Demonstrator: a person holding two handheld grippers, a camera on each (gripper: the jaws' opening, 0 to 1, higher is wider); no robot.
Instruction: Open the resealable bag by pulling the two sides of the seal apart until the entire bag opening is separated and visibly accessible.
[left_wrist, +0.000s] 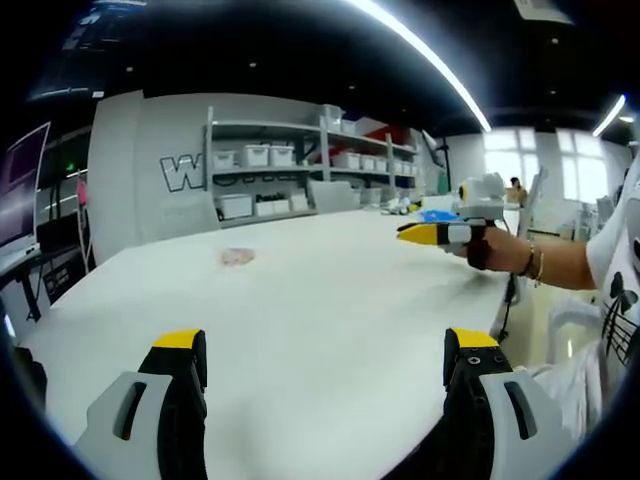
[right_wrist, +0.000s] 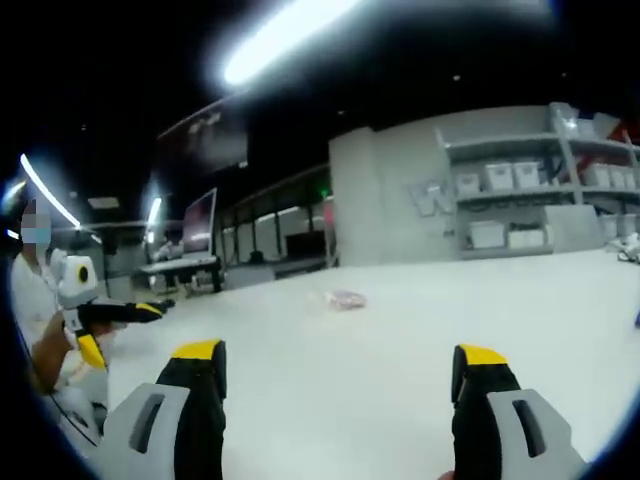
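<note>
One small pinkish resealable bag (left_wrist: 238, 257) (right_wrist: 346, 299) lies flat on the broad white table (left_wrist: 330, 300) (right_wrist: 400, 330), well ahead of both tongs and untouched. Left gripper (left_wrist: 325, 365) stands released, jaws wide apart. Right gripper (right_wrist: 338, 375) likewise released, holding nothing.

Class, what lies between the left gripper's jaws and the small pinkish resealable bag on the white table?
Bare white table between left gripper and small pinkish resealable bag, in the left gripper view.

Lab workspace: bin-stocked shelves (left_wrist: 300, 160), white table (left_wrist: 320, 300) (monitors nearby)
</note>
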